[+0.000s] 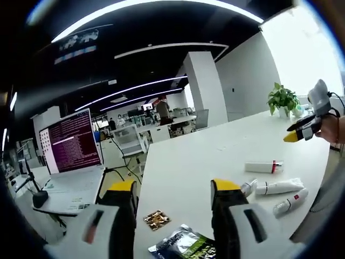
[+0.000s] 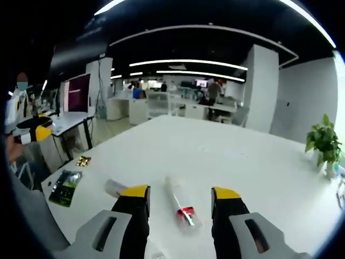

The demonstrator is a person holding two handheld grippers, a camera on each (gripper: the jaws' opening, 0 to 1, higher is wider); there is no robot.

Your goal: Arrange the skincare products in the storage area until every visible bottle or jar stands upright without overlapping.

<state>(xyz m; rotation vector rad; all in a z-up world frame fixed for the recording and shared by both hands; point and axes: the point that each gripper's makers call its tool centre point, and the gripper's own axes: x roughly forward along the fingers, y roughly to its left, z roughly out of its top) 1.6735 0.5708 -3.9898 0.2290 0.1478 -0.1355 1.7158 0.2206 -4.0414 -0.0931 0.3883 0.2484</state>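
Yellow-tipped fingers of the right gripper (image 2: 179, 195) stand spread and empty, straddling 1 clear tube with a red band (image 2: 180, 206) lying flat on the white bench (image 2: 226, 151); closing squarely across its middle, then tipping it onto its cap end, looks the sound approach. Left gripper (image 1: 173, 190) fingers likewise parted, holding nothing. Left gripper view count: 4 tubes (image 1: 277, 187) lying flat near the bench's right side, none upright. Also present: 1 dark green packet (image 1: 186, 245), 1 small gold packet (image 1: 157, 219), 1 potted plant (image 1: 283, 100), 1 laptop (image 1: 71, 143) on an adjacent desk.
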